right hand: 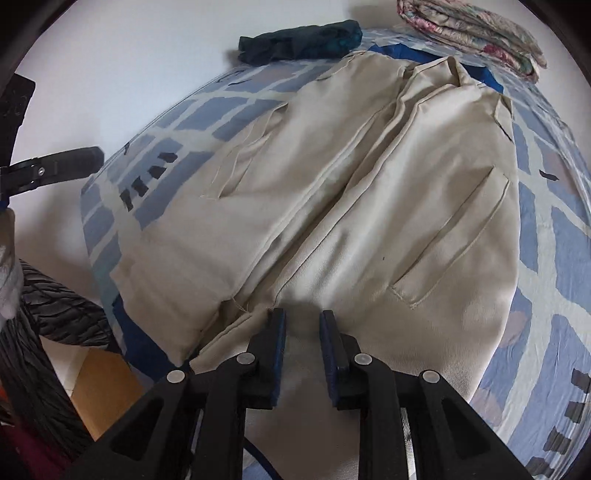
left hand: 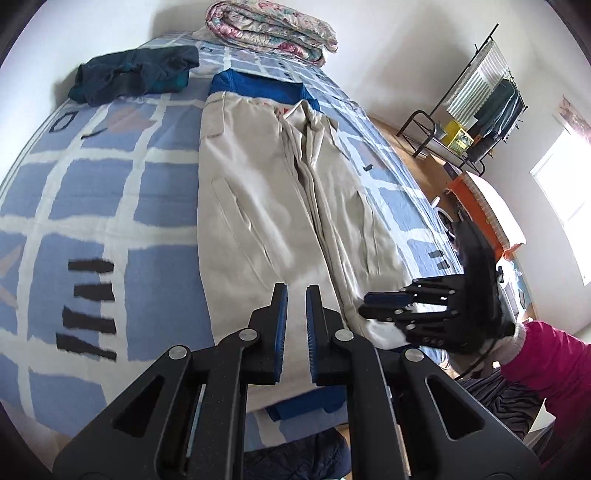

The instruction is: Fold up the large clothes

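Note:
A beige jacket (left hand: 266, 199) lies flat along the bed, front side up, with a blue lining (left hand: 255, 86) showing at its far end. My left gripper (left hand: 296, 291) hovers over the near hem, jaws nearly together with nothing between them. In the right wrist view it appears at the left edge (right hand: 94, 155), off the bed. My right gripper (right hand: 303, 317) hangs just above the jacket's (right hand: 369, 184) near hem, its jaws a narrow gap apart and pinching no cloth. From the left wrist view, the right gripper (left hand: 369, 306) is over the hem's right corner.
The blue and white checked bedspread (left hand: 92, 192) covers the bed. A dark green garment (left hand: 133, 72) and a folded floral quilt (left hand: 273, 27) lie at the far end. A clothes rack (left hand: 476, 110) and an orange box (left hand: 476, 199) stand to the right. A pink sleeve (left hand: 546, 358) holds the right gripper.

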`<state>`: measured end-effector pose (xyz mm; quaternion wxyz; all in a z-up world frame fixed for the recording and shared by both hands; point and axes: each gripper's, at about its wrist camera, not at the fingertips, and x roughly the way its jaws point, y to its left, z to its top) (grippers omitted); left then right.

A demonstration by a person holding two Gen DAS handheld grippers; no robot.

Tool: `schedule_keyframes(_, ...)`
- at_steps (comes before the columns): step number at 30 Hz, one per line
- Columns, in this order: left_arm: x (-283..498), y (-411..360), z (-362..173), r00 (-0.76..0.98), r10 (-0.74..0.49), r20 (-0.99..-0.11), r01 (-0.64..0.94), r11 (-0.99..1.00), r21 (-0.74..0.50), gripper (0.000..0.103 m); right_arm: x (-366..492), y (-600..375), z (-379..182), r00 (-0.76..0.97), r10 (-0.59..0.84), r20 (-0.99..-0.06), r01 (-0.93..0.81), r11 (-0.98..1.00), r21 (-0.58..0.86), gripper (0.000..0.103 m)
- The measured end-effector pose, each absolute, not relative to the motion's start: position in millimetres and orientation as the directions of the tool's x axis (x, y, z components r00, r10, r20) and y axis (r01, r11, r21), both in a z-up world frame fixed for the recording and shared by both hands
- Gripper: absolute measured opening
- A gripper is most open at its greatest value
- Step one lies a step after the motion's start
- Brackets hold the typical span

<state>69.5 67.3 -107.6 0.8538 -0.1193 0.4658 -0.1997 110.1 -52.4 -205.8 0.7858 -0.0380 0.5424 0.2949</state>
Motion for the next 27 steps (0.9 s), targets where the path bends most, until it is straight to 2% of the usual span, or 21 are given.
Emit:
schedule_keyframes(5, 100, 71, -89, 0.522, -0.44, -0.73, 0.239, 0.898, -0.37, 0.007, 153, -83, -155, 0.369, 0.405, -0.836, -0.426, 0.874, 0.235, 0.02)
schedule_keyframes(10, 118, 76, -80, 0.543, -0.467, -0.698, 0.235, 0.883, -0.407, 0.007, 242, -118, -140, 0.465, 0.336, -0.819, -0.276, 0.934, 0.227, 0.021)
schedule_keyframes(13, 125, 76, -83, 0.532, -0.467, -0.707, 0.238, 0.883, -0.404, 0.007, 295, -127, -147, 0.512, 0.261, -0.818, -0.205, 0.962, 0.179, 0.021)
schedule_keyframes(18, 138, 88, -93, 0.498, -0.471, -0.728, 0.195, 0.879, -0.435, 0.007, 369, -130, -177, 0.526, 0.247, -0.814, -0.097, 0.968, 0.231, 0.021)
schedule_keyframes(24, 146, 105, -96, 0.5, -0.473, -0.725, 0.141, 0.871, -0.471, 0.007, 424, -93, -204, 0.514, 0.247, -0.821, -0.128, 0.969, 0.211, 0.02)
schedule_keyframes(27, 147, 101, -97, 0.495, -0.458, -0.738, 0.16, 0.883, -0.441, 0.007, 442, -63, -220, 0.495, 0.206, -0.844, -0.157, 0.977, 0.146, 0.021)
